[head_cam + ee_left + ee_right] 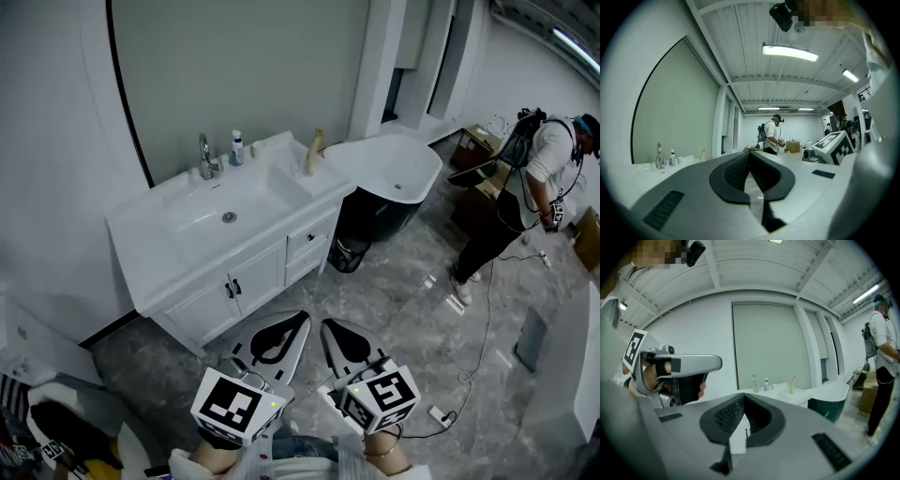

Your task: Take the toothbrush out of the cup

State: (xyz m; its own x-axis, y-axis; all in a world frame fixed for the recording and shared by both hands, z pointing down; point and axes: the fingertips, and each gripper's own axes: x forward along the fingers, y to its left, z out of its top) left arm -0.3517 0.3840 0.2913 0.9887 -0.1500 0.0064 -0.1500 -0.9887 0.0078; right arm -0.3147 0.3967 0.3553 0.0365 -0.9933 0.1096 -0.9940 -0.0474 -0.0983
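Beside the faucet [206, 157] on the white vanity [178, 267] stands a small white container with a blue piece on top [236, 148]. It is too small to tell whether this is the cup with the toothbrush. It also shows far off as the container [671, 157] in the left gripper view and the container [766, 384] in the right gripper view. My left gripper [298, 321] and right gripper [330, 328] hang side by side over the floor, well short of the vanity. Both are shut with nothing between the jaws. The same shows in the left gripper [750, 155] and right gripper [744, 399] close up.
A tall beige object [315, 150] stands at the vanity's right end. A white and dark bathtub [394, 183] sits beyond it, with a black bin [349, 253] between. A person [525, 187] bends over boxes at the right. A cable [483, 328] lies on the marble floor.
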